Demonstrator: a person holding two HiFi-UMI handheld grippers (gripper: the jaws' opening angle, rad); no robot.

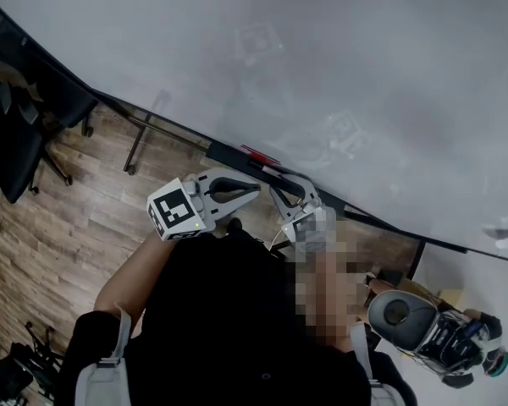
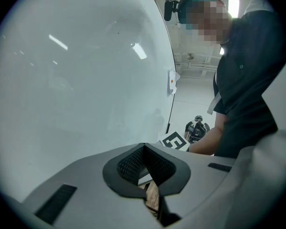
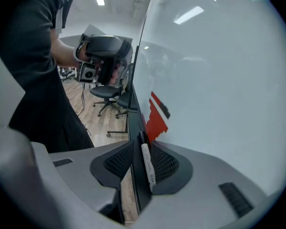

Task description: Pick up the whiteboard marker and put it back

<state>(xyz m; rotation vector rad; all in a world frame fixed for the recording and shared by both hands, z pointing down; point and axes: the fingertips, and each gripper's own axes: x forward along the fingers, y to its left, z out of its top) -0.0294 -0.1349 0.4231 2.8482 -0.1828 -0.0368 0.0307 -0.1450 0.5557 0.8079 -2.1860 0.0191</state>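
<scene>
Right claw (image 3: 142, 150) straddles the whiteboard marker (image 3: 148, 168), jaws slightly apart, not clamping. The marker lies along the tray (image 3: 132, 123) between the pads, close against the right-hand one. It's either not lifted yet or already set back, I can't tell which. Left claw (image 2: 144, 148) is clenched on nothing. In the head view the marker is hidden behind the claws, and its far end is unclear.

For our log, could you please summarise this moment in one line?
left gripper: shut, empty | right gripper: open, straddling marker on tray

Glossy whiteboard (image 1: 364, 57), smooth plastic marker (image 3: 148, 168)
</scene>
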